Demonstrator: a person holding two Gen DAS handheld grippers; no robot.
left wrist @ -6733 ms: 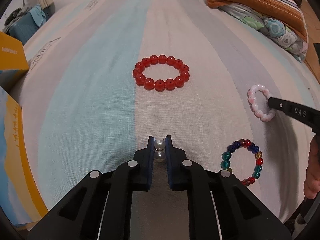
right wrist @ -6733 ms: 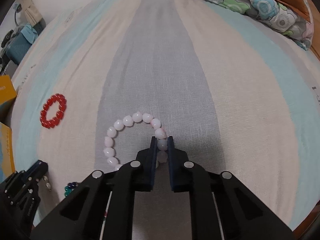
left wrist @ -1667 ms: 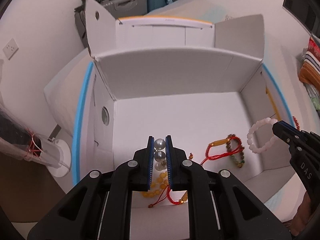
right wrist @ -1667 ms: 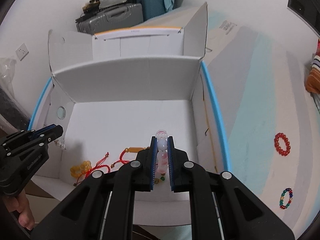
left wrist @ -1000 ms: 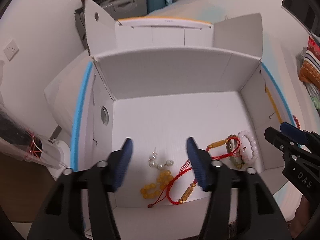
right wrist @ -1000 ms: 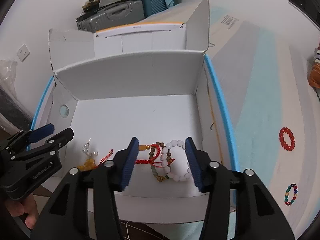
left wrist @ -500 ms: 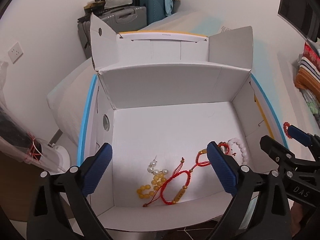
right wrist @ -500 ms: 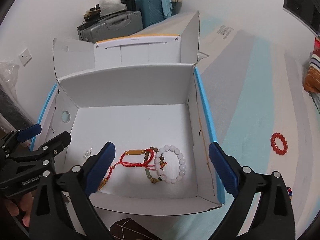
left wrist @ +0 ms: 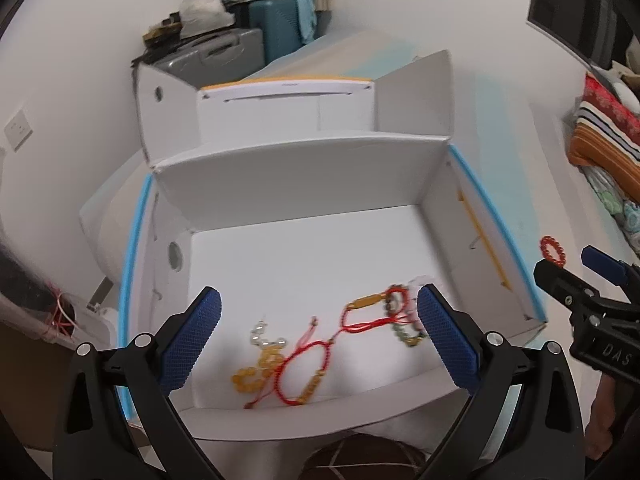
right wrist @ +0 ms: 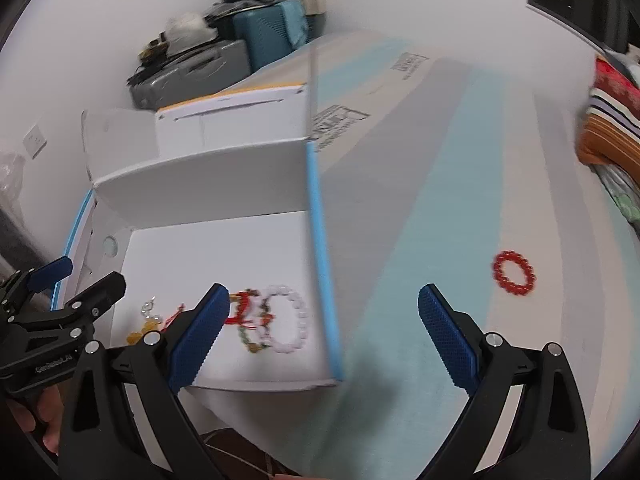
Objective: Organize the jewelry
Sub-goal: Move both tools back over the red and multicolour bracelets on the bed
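Observation:
An open white cardboard box (left wrist: 304,176) (right wrist: 200,184) holds jewelry. In it lie a pearl piece (left wrist: 266,338), a yellow bead bracelet (left wrist: 250,378), red cord bracelets (left wrist: 316,364), a green bead bracelet (left wrist: 406,330) and a pale pink bead bracelet (right wrist: 290,324). My left gripper (left wrist: 318,338) is open and empty above the box's near side. My right gripper (right wrist: 324,332) is open and empty over the box's right wall. A red bead bracelet (right wrist: 514,272) (left wrist: 553,249) lies on the striped bed.
The striped bedsheet (right wrist: 440,184) spreads right of the box. Suitcases (left wrist: 224,52) stand against the back wall. Folded bedding (left wrist: 604,148) lies at the far right. A wall socket (left wrist: 17,130) is at left.
Both grippers let go of their jewelry into the box about a second ago and opened wide. Since then the right gripper has swung right toward the bed; the left has drawn back slightly.

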